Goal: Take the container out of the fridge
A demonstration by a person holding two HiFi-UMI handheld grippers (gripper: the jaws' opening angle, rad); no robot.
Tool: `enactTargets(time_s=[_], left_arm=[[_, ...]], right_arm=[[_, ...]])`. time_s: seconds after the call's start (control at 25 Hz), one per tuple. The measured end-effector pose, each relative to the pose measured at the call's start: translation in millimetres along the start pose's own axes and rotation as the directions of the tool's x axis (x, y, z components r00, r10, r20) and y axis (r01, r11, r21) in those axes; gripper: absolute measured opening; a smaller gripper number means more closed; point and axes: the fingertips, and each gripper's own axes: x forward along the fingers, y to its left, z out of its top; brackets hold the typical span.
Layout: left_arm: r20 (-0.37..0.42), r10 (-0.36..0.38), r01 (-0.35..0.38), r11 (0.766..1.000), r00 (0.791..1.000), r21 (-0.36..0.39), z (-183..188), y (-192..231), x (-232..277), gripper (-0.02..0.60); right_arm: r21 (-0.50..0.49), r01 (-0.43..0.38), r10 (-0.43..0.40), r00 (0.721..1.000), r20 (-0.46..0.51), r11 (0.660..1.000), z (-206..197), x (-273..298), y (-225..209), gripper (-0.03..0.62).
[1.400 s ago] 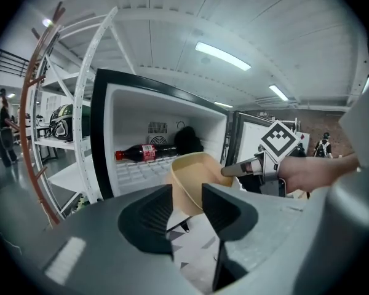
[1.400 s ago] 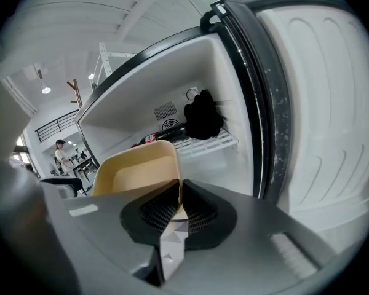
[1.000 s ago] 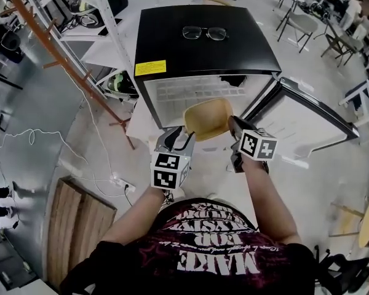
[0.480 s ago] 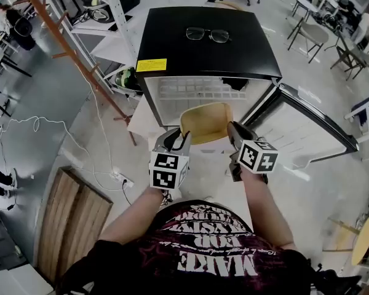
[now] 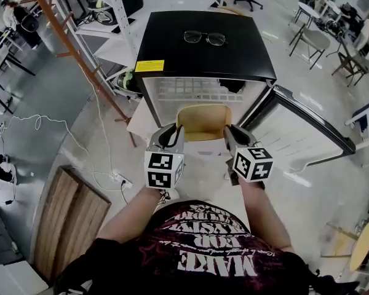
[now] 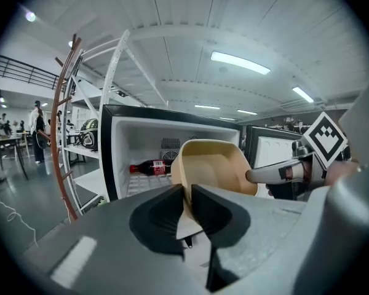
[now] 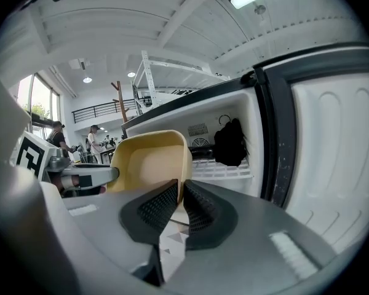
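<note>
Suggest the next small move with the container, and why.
Probably draw the tan container straight back toward the body, held level. The left hand-held gripper and right hand-held gripper are each shut on a side rim, and it hangs close in front of the mini fridge opening, beside the open door.

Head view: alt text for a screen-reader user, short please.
Seen from above, a person holds a shallow tan plastic container by its side rims, left gripper and right gripper each shut on it, at the mouth of a small open black-topped fridge. A pair of glasses lies on top; the door stands open at right.
</note>
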Motion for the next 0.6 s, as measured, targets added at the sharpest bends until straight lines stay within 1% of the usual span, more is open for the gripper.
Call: enactTargets(time_s=[0.16,0.44,0.6], left_arm=[[0.034,0.008,-0.009,1.0,0.999,0.015,10,-3,-3,0.04],[0.117,0.014,-0.02,0.999,0.993,0.05,35,-8,-13,0.035],[0.16,0.012,-0.026,0.996,0.987,0.085,52,-11,-20,0.035]], right_arm=[[-0.048,-0.009,0.01,1.0,0.019,0.999,7,-8,2,0.063],[-0.114,-0.023,0.033,0.995,0.093,0.993,30,-25,9,0.066],[-0.145,-0.027,0.046,0.99,0.132,0.989,45,-33,14,0.067]])
